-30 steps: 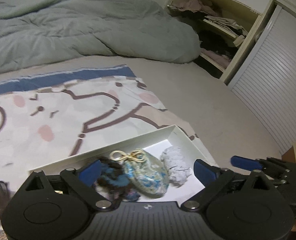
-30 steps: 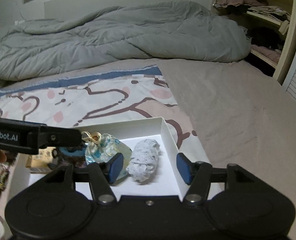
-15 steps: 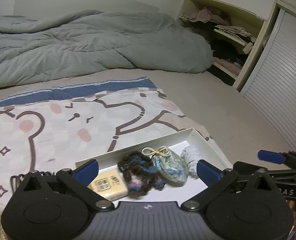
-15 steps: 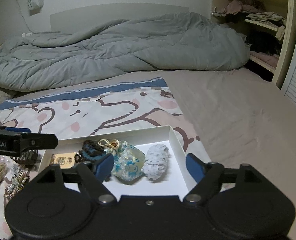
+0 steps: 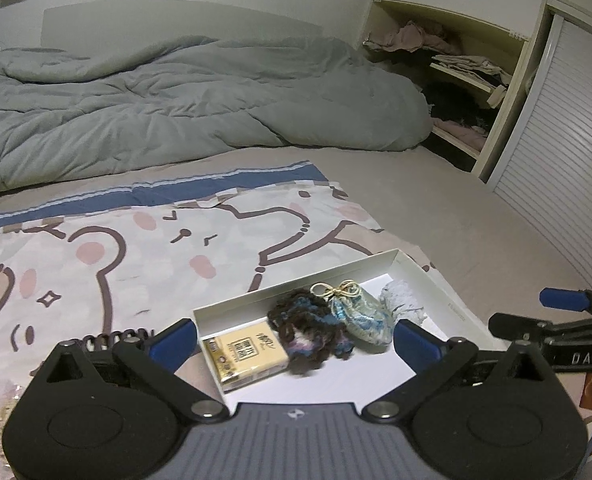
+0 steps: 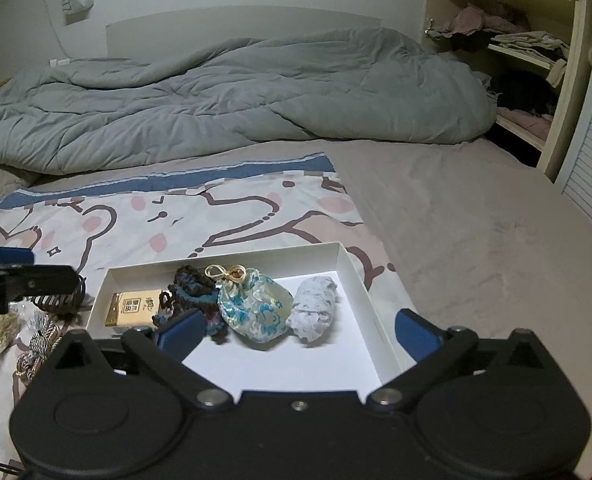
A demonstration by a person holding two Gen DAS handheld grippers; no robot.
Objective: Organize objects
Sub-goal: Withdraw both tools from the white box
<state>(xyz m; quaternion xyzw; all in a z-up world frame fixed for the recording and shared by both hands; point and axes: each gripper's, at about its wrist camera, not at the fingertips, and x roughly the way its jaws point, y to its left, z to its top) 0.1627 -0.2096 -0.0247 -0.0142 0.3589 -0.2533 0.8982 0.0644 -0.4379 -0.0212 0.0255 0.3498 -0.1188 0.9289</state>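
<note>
White box (image 6: 353, 276) on the cartoon-print sheet (image 6: 224, 216), holding along its far wall a yellow packet (image 6: 134, 307), dark knitted piece (image 6: 192, 292), blue floral pouch (image 6: 256, 310) and grey bundle (image 6: 315, 308). Left gripper (image 5: 296, 338) and right gripper (image 6: 297, 330): fingers spread, empty.

Dim, cool indoor light fills both wrist views, leaving colours muted and greyish. The brightest patch is the floor of the white box (image 6: 280, 364) at lower centre, which reflects light without glare; the objects in it cast only soft, short shadows. The grey duvet (image 5: 176, 112) across the upper half shows gentle shading in its folds. Shelf recesses at upper right fall into deep shadow. Fisheye distortion bends the slatted door (image 5: 567, 184) at the right edge and blackens the frame corners. Fine noise softens detail, and edges toward the rim look slightly smeared.
</note>
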